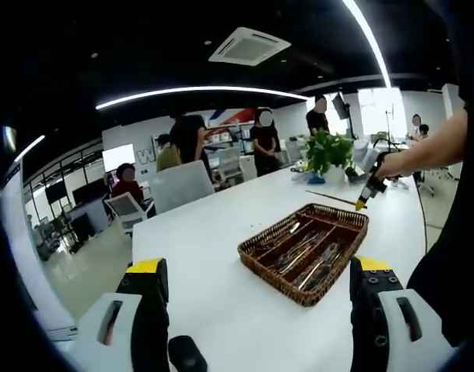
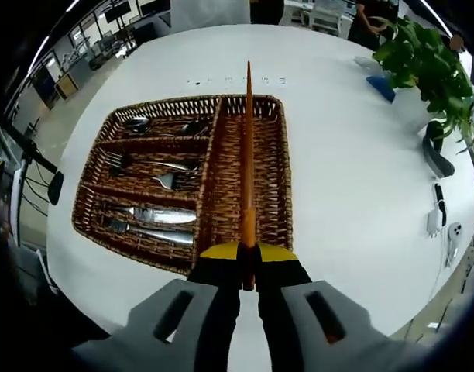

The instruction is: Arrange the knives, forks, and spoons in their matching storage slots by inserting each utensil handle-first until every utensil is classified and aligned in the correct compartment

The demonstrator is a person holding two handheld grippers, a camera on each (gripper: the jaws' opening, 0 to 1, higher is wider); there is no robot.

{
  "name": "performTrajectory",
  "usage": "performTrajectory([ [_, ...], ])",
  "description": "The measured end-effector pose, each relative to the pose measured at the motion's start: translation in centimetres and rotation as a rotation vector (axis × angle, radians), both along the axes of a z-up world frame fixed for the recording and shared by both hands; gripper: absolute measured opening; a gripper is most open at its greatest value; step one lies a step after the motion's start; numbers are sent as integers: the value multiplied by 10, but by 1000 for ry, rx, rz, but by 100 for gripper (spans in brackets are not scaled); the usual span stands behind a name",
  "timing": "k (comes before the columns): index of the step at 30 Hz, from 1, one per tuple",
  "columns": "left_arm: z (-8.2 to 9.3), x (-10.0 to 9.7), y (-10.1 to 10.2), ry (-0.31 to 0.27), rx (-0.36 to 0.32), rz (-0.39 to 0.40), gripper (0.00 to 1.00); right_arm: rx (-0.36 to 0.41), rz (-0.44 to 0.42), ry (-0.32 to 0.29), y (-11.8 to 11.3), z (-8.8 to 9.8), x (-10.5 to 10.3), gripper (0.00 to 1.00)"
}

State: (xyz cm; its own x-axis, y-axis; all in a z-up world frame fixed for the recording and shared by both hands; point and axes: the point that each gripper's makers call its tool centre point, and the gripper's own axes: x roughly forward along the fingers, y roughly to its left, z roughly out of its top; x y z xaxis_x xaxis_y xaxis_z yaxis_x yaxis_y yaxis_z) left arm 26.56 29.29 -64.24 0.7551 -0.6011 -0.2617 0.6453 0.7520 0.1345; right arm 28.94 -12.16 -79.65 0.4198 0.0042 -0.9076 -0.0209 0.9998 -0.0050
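The tabletop [image 2: 353, 194] is plain white. The basket [image 2: 264, 225] is a brown woven wicker, darker along its rim. The utensils [image 2: 156, 213] inside it are shiny silver. The chopstick [image 2: 248, 147] is orange-brown. The right tongs [image 2: 248, 267] are black with yellow tips and light grey bodies, and the left tongs [image 1: 256, 271] have the same colours. The plant [image 2: 423, 58] has green leaves, and beside it lies a blue object [image 2: 380, 85].

The right tongs [image 2: 248, 267] hide the chopsticks' [image 2: 248, 155] near end between shut jaws.
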Motion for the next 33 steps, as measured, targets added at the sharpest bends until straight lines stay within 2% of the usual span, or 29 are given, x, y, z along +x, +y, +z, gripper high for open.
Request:
performTrajectory([
  [7,2,-2,9,-9,-9,20,99,-17,-10,28,2,-15,3,4],
  [10,-1,-4,10,3,-25,28,99,-22,-14,49,1,-23,2,4],
  [25,-1,-4,12,7,-16,38,99,-52,-13,136,-5,-47,-2,4],
  [33,-4,-4,11,19,-5,30,99,-82,-6,195,-11,-66,-5,4],
])
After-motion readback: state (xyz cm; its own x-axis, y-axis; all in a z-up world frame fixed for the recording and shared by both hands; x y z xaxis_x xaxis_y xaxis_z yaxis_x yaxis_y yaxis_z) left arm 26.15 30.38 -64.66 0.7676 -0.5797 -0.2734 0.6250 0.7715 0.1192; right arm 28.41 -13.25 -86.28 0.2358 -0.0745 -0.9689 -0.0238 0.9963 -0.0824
